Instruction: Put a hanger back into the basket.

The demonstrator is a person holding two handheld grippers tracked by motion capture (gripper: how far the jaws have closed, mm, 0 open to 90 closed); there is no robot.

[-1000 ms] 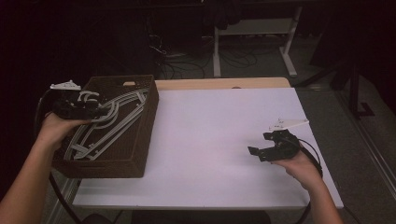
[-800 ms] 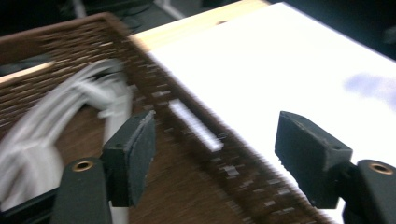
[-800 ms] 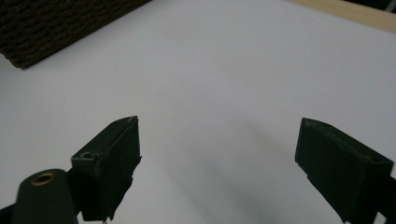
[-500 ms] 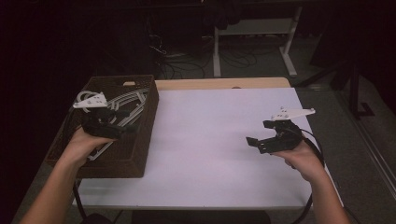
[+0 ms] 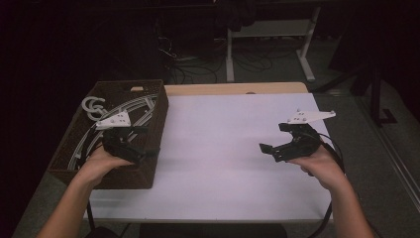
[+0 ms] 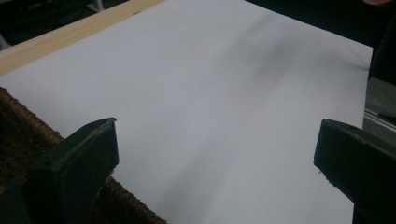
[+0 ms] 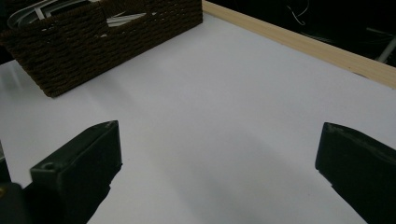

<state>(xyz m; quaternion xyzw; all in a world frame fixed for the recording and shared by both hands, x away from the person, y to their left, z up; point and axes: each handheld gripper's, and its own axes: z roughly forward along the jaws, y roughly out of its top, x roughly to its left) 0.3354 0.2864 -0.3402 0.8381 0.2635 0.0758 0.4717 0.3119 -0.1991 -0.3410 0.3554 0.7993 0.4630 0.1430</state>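
A brown wicker basket (image 5: pixel 158 106) stands on the left part of the white table top (image 5: pixel 218 163) and holds several white hangers (image 5: pixel 91 106). My left gripper (image 5: pixel 145 141) hovers over the basket's right side, jaws pointing toward the table's middle. Its jaws have just been opening and stand wide with nothing between them (image 6: pixel 217 154). My right gripper (image 5: pixel 274 138) hangs above the right part of the table and faces the basket (image 7: pixel 107 37). Its jaws have also just been opening, and the gap (image 7: pixel 217 158) is empty.
A wooden strip (image 5: pixel 237 88) runs along the table's far edge. Behind it on the dark floor stand a white desk frame (image 5: pixel 307 44) and loose cables (image 5: pixel 247 64). A cable trails from each gripper toward the near edge.
The left hand moved from the basket's far left corner rightward over its right side. The right gripper rose a little. Both pairs of jaws spread wider.
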